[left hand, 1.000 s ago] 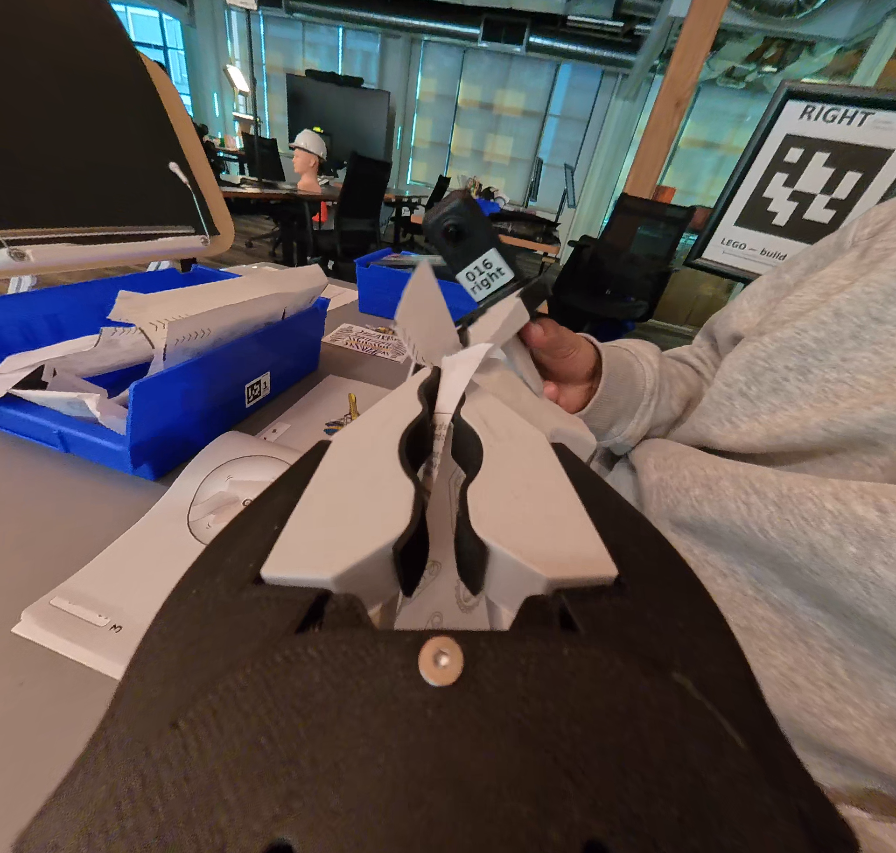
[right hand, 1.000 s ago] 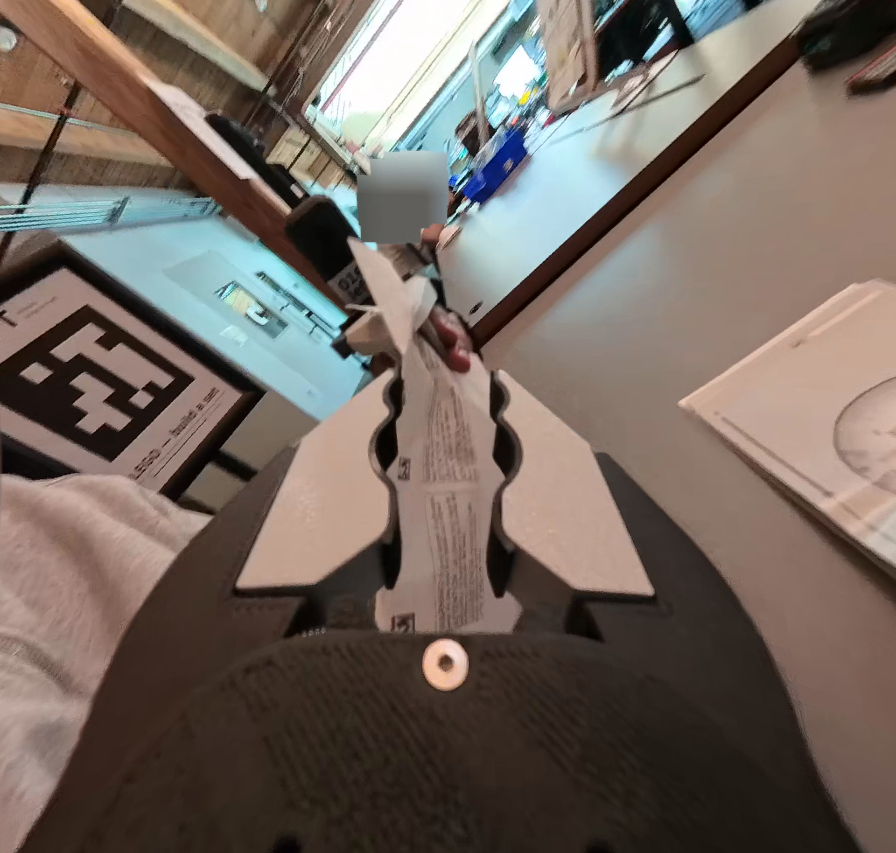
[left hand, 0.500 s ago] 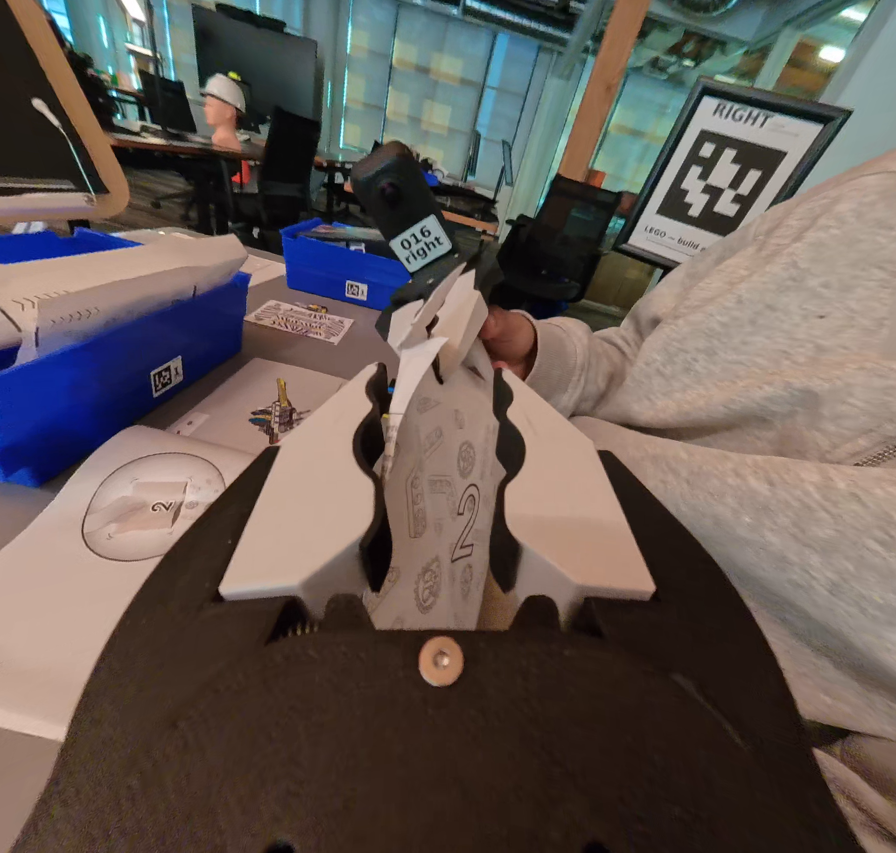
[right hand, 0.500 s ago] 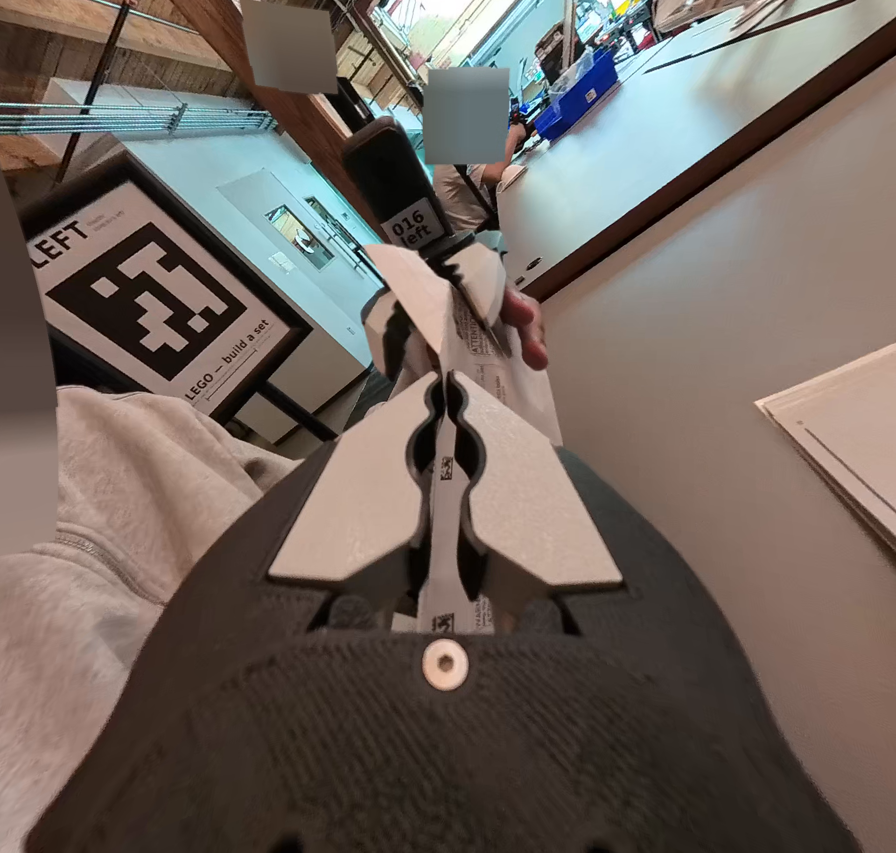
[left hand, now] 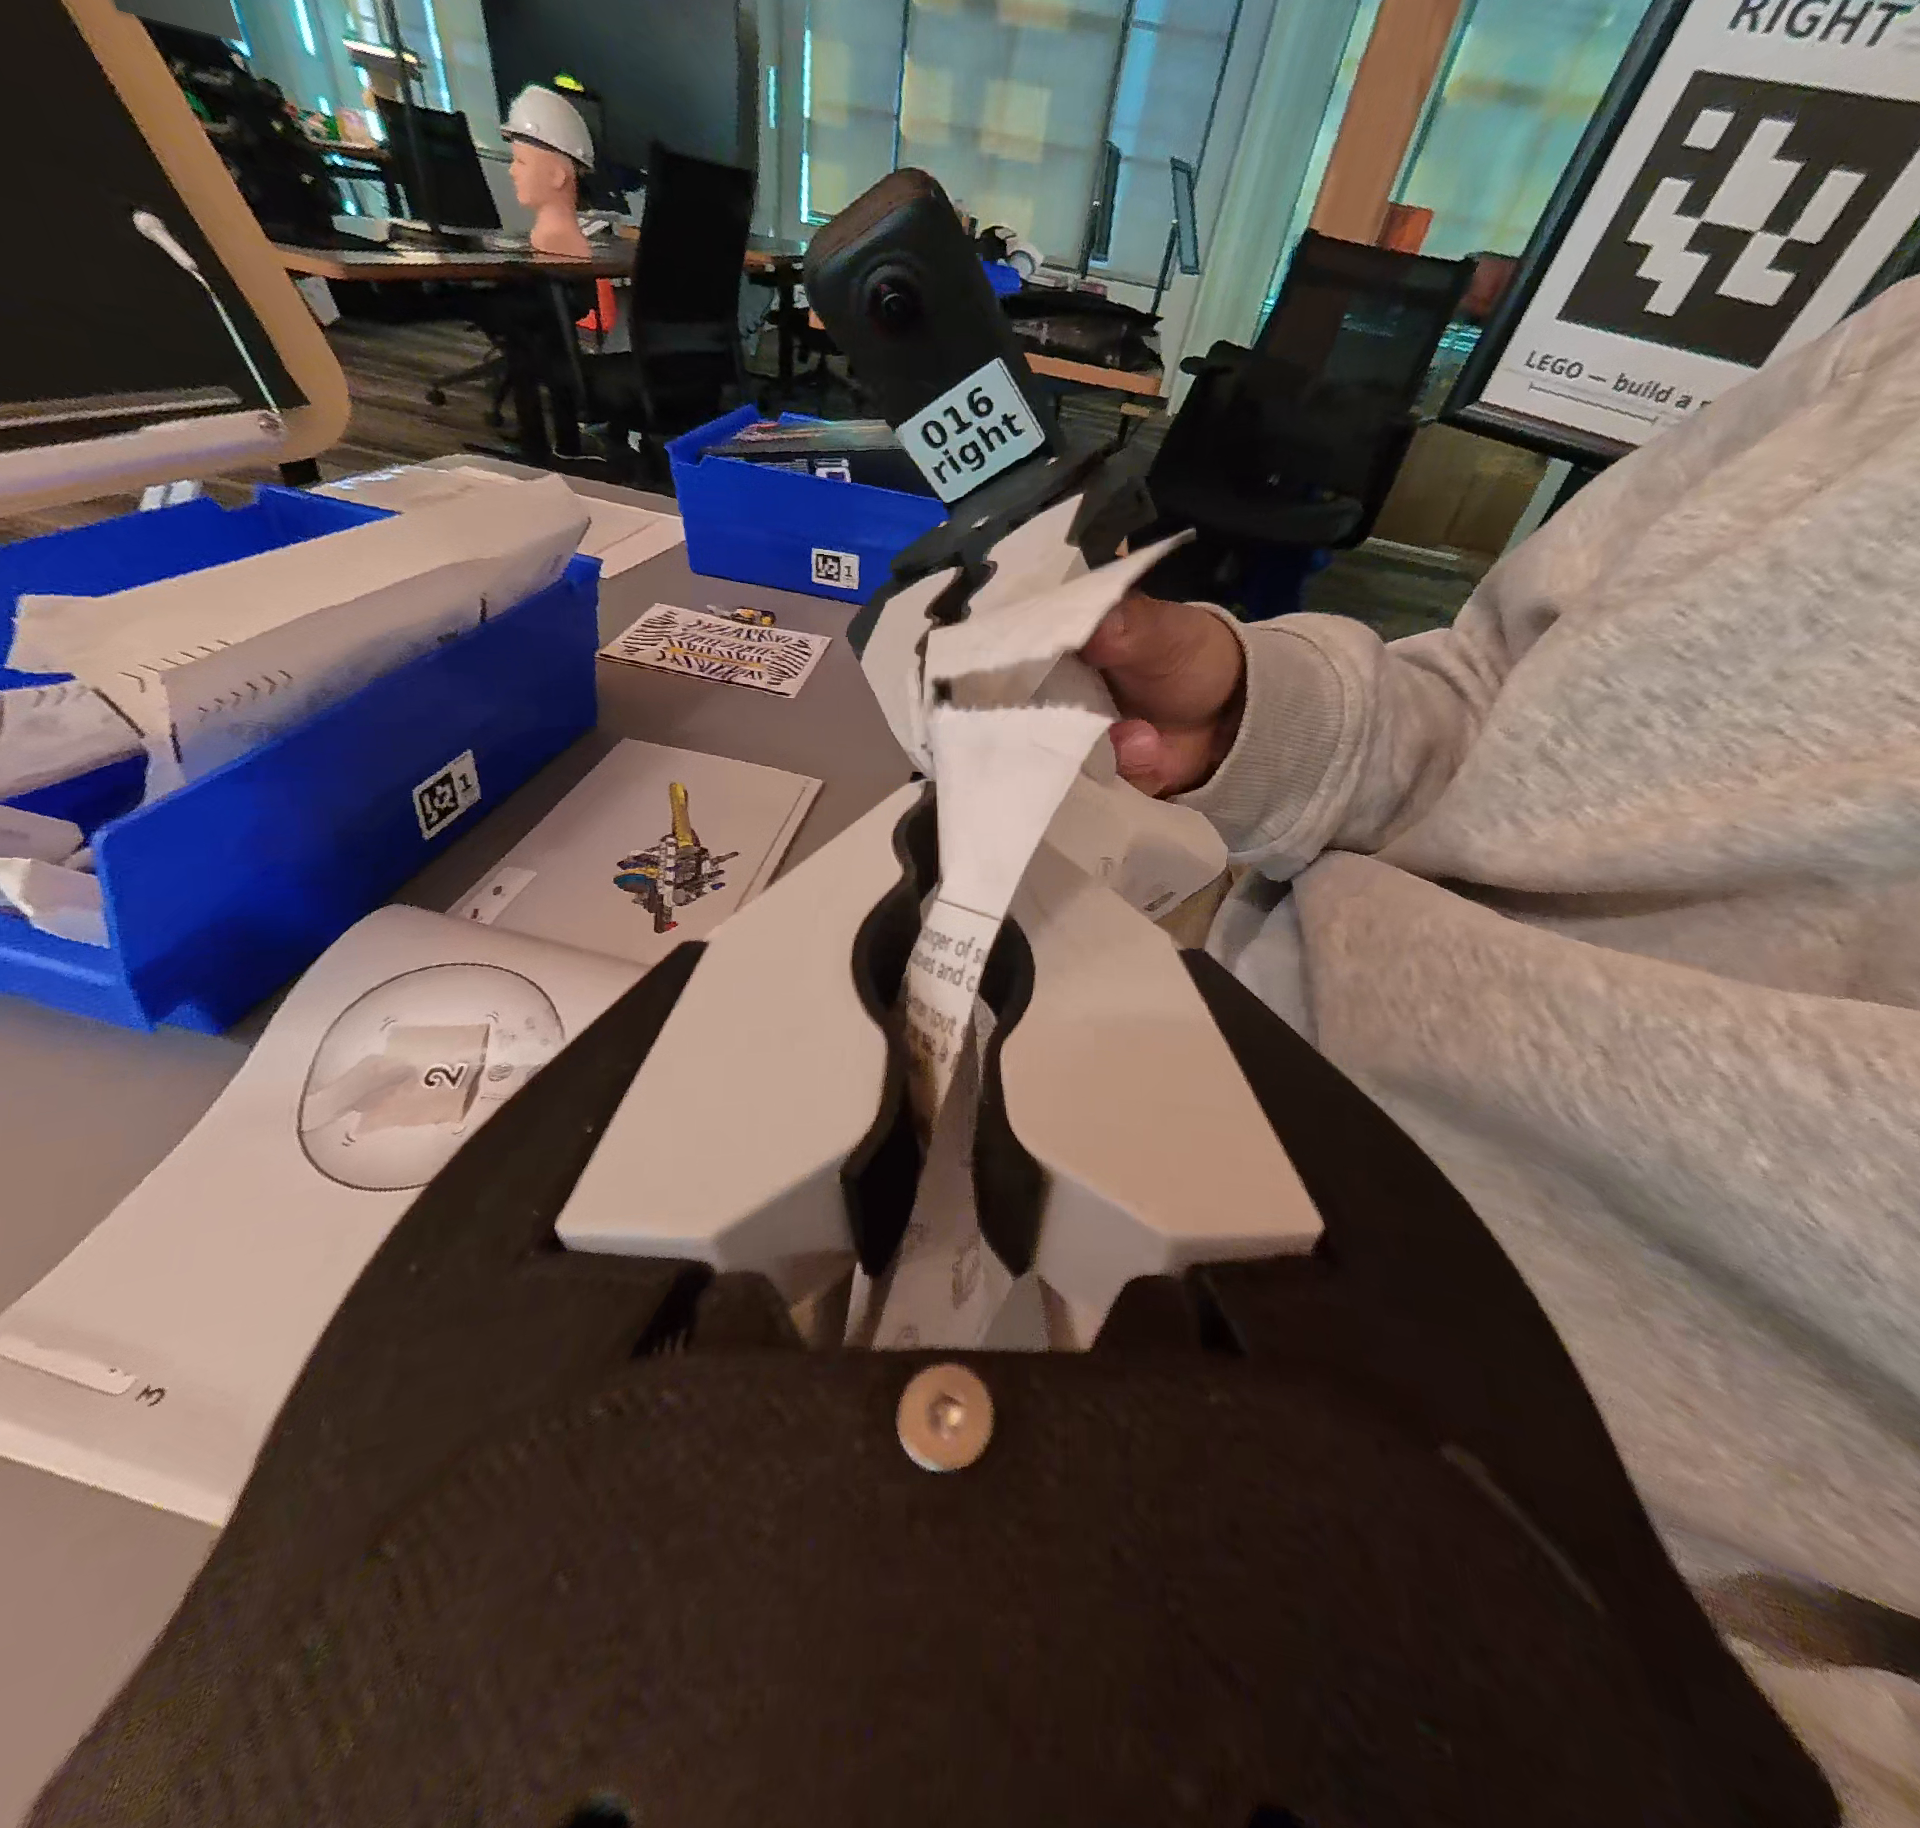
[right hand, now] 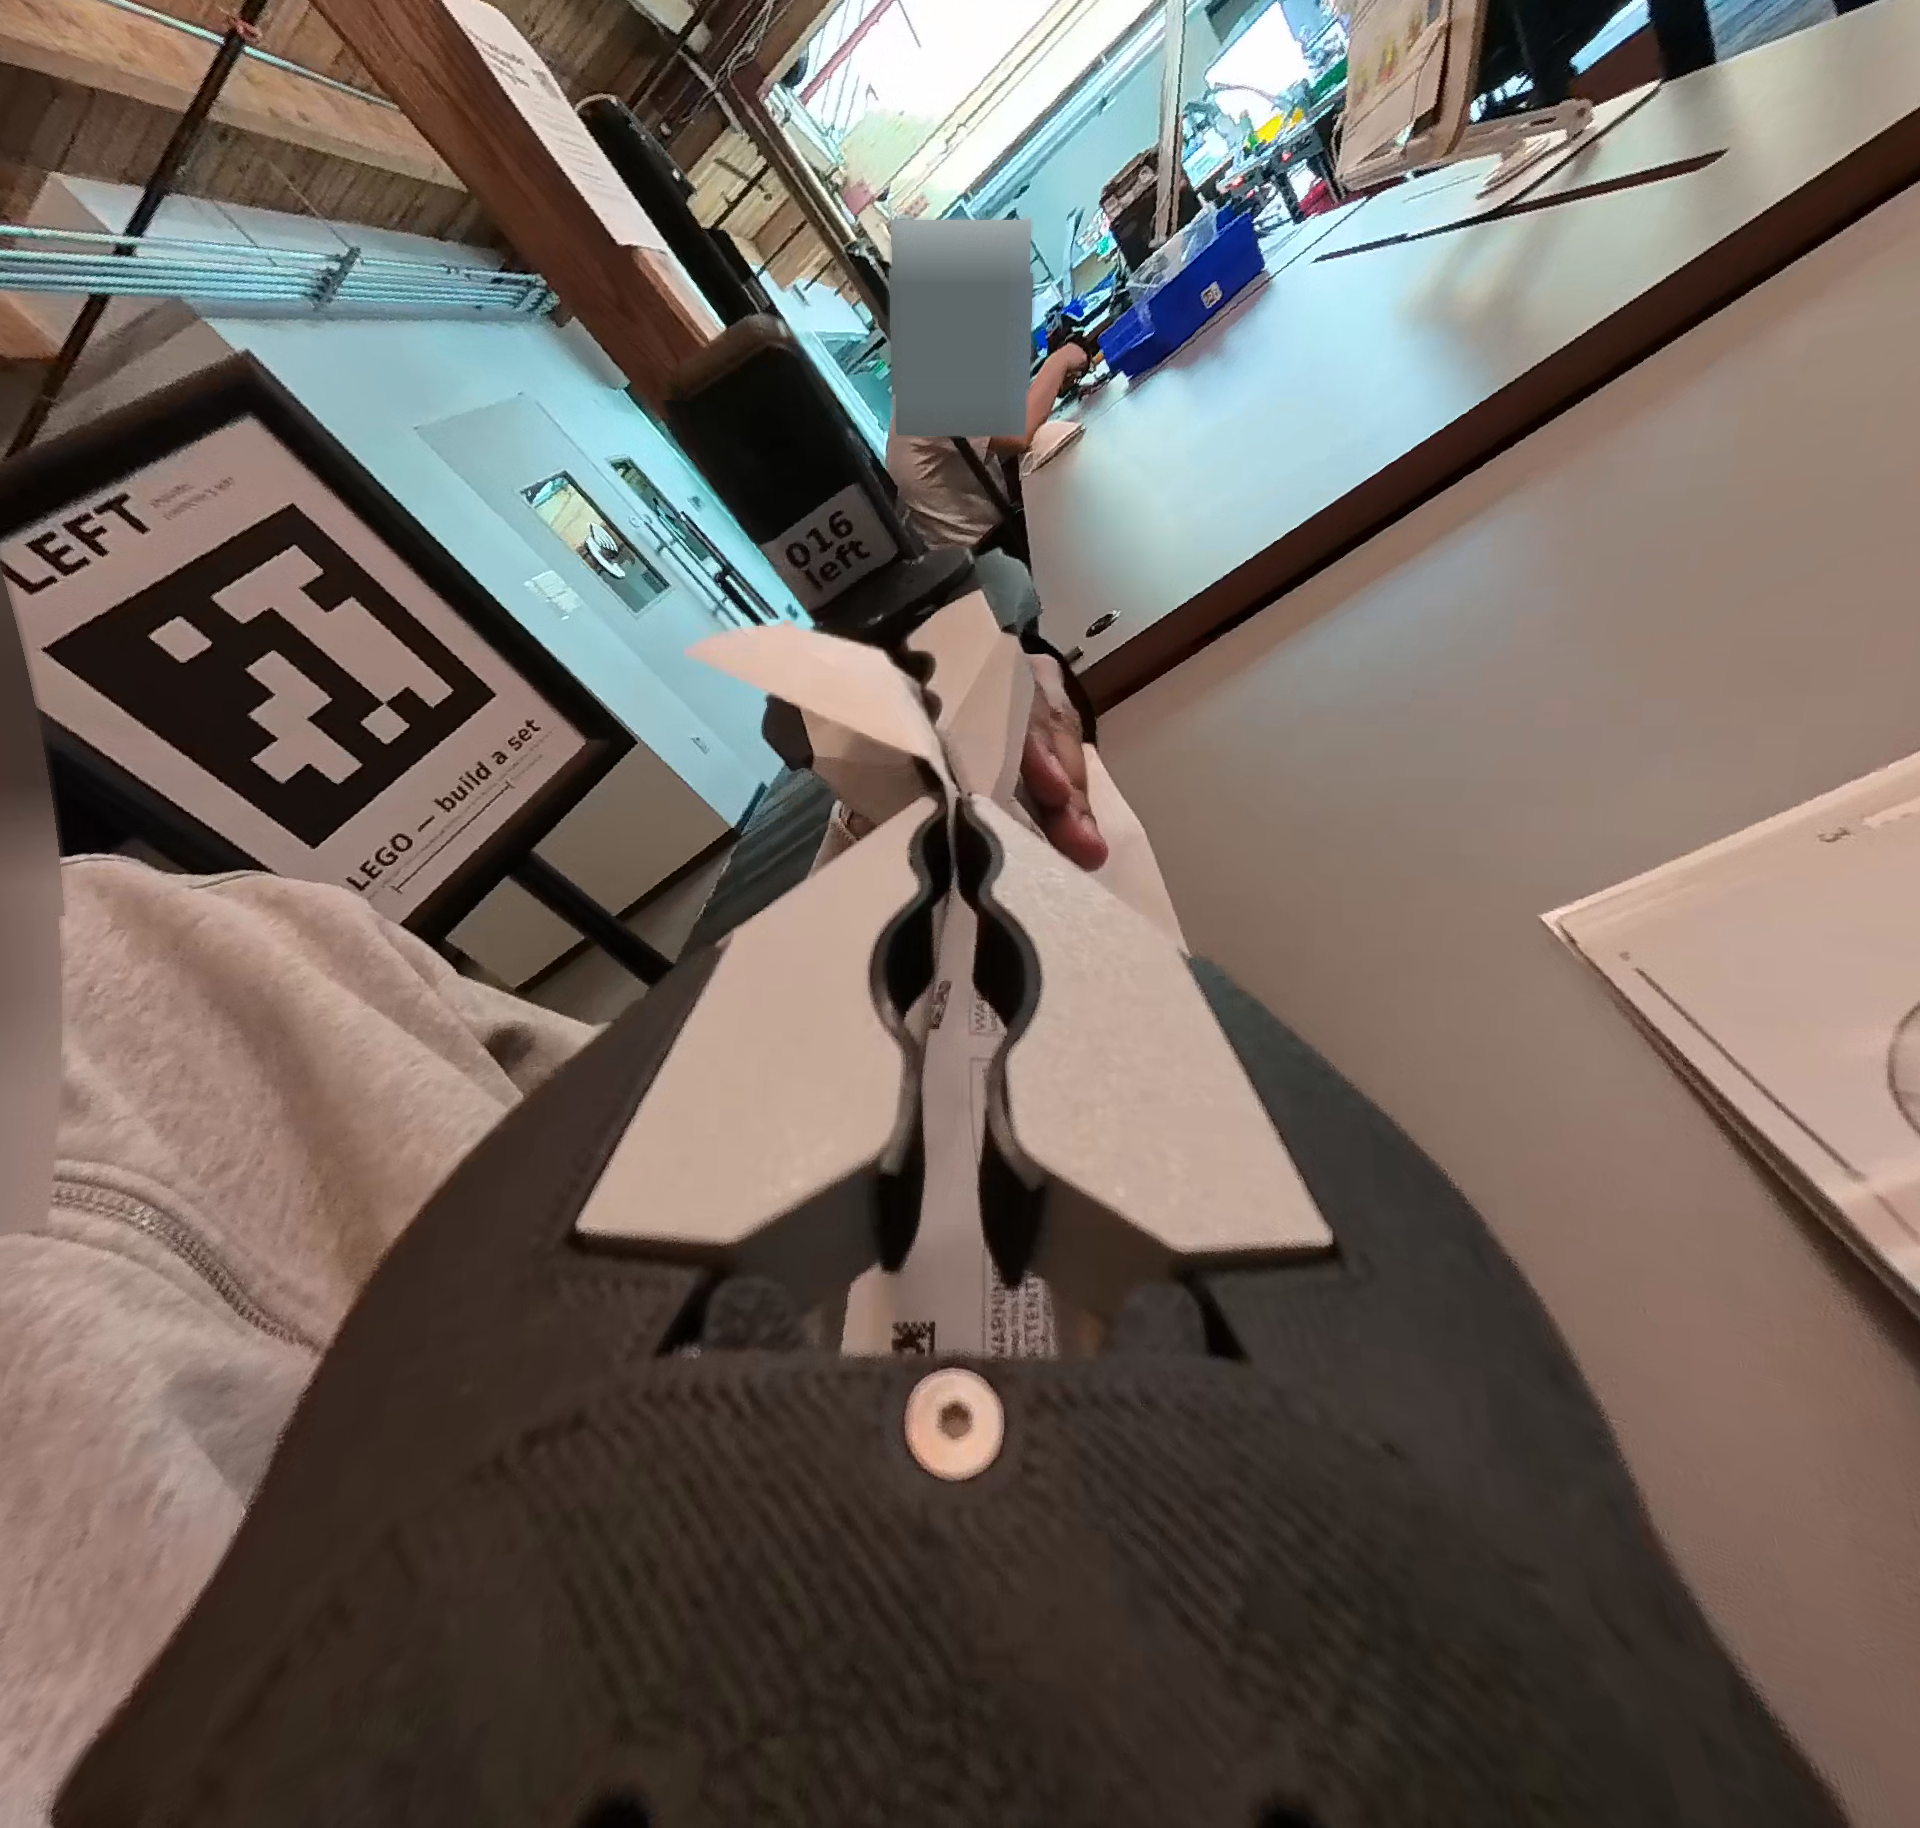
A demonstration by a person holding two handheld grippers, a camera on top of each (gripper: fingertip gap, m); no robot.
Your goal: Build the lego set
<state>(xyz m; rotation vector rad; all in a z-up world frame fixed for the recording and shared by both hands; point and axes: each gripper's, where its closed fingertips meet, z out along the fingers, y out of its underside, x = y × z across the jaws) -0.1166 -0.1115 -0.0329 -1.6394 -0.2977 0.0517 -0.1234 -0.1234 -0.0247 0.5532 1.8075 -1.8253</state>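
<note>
A white paper parts bag [left hand: 1000, 770] is held up in the air between both grippers, above the grey table [left hand: 62, 1082]. My left gripper [left hand: 951, 843] is shut on the bag's lower end, and the paper runs back between its fingers. My right gripper [left hand: 935, 625] faces it from beyond and pinches the crumpled upper end. In the right wrist view my right gripper [right hand: 956, 817] is shut on the bag [right hand: 831, 703], with the paper strip squeezed between its pads. The left gripper [right hand: 935, 672] grips the same bag just beyond it.
An open instruction booklet [left hand: 260, 1207] and a second booklet [left hand: 665, 843] lie on the table at the left. A blue bin [left hand: 312, 822] holds more white bags, and a second blue bin [left hand: 779, 521] stands farther back. A sticker sheet [left hand: 717, 648] lies between them. A grey sleeve [left hand: 1558, 843] fills the right. Only a small space, under 4 cm, lies between the two pairs of fingers.
My right gripper closed on the bag a second ago and stays shut. My left gripper opened around the bag half a second ago and has shut on it again, at another spot.
</note>
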